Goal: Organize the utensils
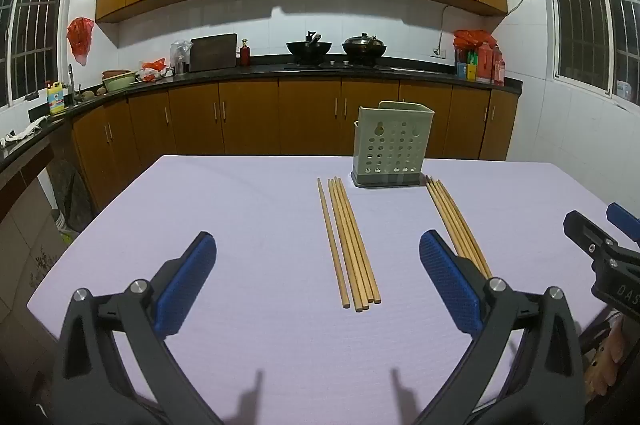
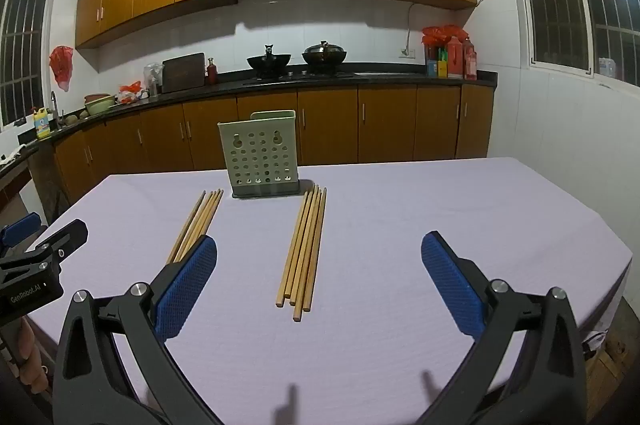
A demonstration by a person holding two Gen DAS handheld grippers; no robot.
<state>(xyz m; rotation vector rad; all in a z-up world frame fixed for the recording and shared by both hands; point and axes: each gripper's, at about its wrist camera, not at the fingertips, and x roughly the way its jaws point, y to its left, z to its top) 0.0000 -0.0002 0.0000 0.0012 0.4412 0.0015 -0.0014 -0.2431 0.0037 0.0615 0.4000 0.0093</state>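
Note:
Two bundles of several wooden chopsticks lie on the lilac table [image 1: 240, 209], in front of a pale green perforated utensil holder [image 1: 390, 145] that stands upright. My left gripper [image 1: 318, 241] hovers open over the near table, with the left bundle [image 1: 348, 245] ahead between its blue pads, untouched. The right bundle [image 1: 452, 217] runs behind its right pad. In the right wrist view my right gripper [image 2: 319, 239] is open in the same way over the right bundle [image 2: 304, 249]. There the left bundle [image 2: 198, 221] and the holder [image 2: 260, 155] lie further left and back.
Each gripper shows at the other view's edge: the right gripper [image 1: 600, 221] and the left gripper [image 2: 50, 225]. A dark kitchen counter [image 1: 360, 73] with woks, bottles and bowls runs behind the table. Cardboard [image 1: 24, 233] stands beside the table's left edge.

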